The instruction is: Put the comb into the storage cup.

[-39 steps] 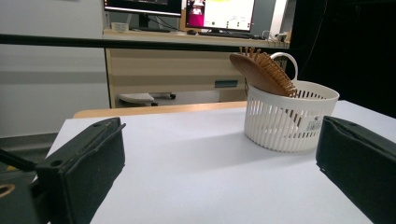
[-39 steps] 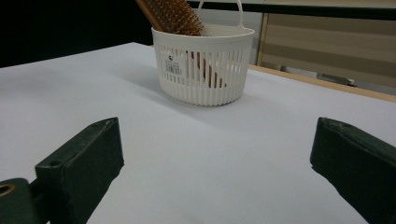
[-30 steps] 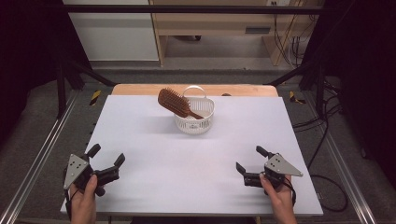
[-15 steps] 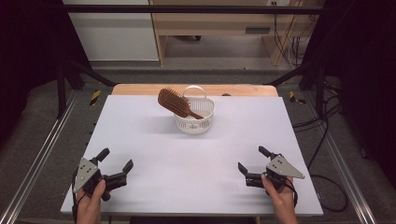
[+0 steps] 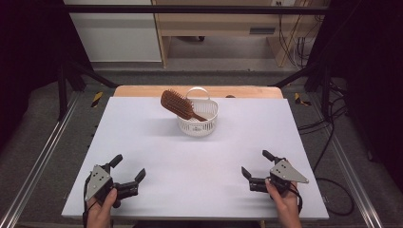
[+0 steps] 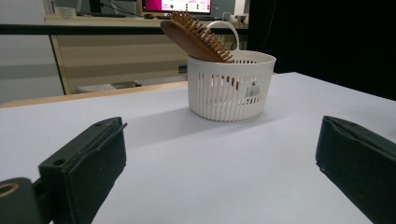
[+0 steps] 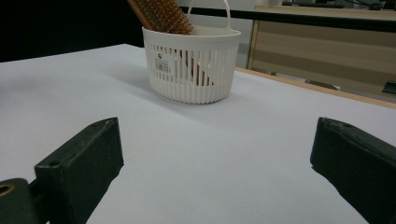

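Note:
A white slotted basket point(image 5: 197, 124) point(image 6: 230, 88) point(image 7: 192, 65) with a loop handle stands on the far middle of the white table point(image 5: 199, 156). A brown wooden hairbrush point(image 5: 177, 104) point(image 6: 196, 37) point(image 7: 161, 15) leans in it, its handle down inside and its bristled head sticking out over the left rim. My left gripper point(image 5: 128, 168) rests open near the front left corner, held by a hand. My right gripper point(image 5: 257, 164) rests open near the front right, also hand-held. Both point toward the basket with nothing between their jaws.
A wooden strip point(image 5: 142, 90) runs along the table's far edge. Metal rails point(image 5: 38, 166) flank the table on both sides. A cable point(image 5: 332, 190) trails off the right edge. A wooden cabinet point(image 5: 223, 28) stands beyond the table.
My left gripper has shifted right and toward the front edge. My right gripper has drifted slightly toward the front edge. Basket and brush have not moved.

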